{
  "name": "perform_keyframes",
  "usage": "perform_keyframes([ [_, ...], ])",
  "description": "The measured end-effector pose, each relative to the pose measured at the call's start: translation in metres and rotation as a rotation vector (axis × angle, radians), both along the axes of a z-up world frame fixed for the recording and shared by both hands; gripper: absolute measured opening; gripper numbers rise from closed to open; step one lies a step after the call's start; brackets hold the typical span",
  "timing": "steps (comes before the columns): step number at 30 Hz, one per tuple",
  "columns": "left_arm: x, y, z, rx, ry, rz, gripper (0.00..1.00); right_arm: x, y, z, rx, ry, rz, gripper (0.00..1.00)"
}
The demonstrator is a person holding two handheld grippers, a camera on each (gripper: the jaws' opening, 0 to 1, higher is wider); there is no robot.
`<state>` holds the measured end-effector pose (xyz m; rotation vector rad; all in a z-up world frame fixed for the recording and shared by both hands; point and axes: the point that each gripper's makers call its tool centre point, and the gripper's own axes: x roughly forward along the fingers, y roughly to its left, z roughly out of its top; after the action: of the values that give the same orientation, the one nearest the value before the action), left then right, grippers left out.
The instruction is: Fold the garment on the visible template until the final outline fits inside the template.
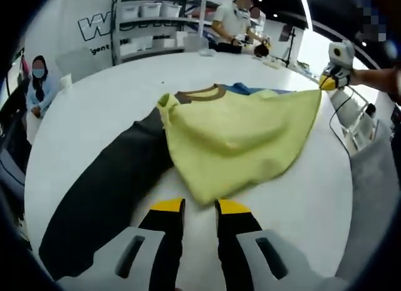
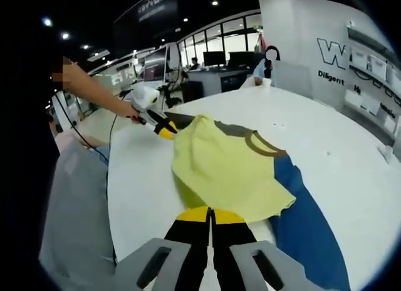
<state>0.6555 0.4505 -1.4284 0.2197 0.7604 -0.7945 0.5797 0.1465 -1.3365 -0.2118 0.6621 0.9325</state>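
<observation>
A yellow T-shirt point(image 1: 244, 134) with a brown collar point(image 1: 203, 94) lies spread over a flat template on the round white table point(image 1: 94, 96). The template shows as a black part point(image 1: 106, 197) and a blue part point(image 1: 247, 88). My left gripper point(image 1: 200, 206) is at the shirt's near edge, jaws close together and pinching the hem. The right gripper point(image 1: 326, 83) grips the far right corner and pulls it taut. In the right gripper view, my right gripper point(image 2: 211, 214) is shut on the yellow T-shirt point(image 2: 219, 165) beside the blue part point(image 2: 307, 234), and the left gripper point(image 2: 164, 130) holds the far corner.
Storage shelves point(image 1: 156, 21) and seated people point(image 1: 235, 24) are beyond the table's far side. A person in a mask point(image 1: 39, 84) sits at the left. Desks with monitors point(image 2: 219, 59) fill the office behind. A grey sleeve point(image 2: 75, 209) is at the table edge.
</observation>
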Motion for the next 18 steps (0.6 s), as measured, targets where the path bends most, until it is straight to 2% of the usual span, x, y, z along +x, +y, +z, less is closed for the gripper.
perform_keyframes([
  [6,-0.002,-0.007,0.001,-0.001,-0.005,-0.034,0.08,-0.001,0.000,0.000,-0.004,-0.003,-0.001,0.00],
  [13,-0.012,-0.007,0.001,-0.012,0.036,-0.027,0.03,-0.002,-0.003,0.000,-0.007,-0.003,-0.005,0.00],
  [18,-0.018,-0.010,0.015,-0.056,0.058,-0.008,0.01,-0.005,-0.006,-0.001,-0.018,-0.006,-0.002,0.00],
])
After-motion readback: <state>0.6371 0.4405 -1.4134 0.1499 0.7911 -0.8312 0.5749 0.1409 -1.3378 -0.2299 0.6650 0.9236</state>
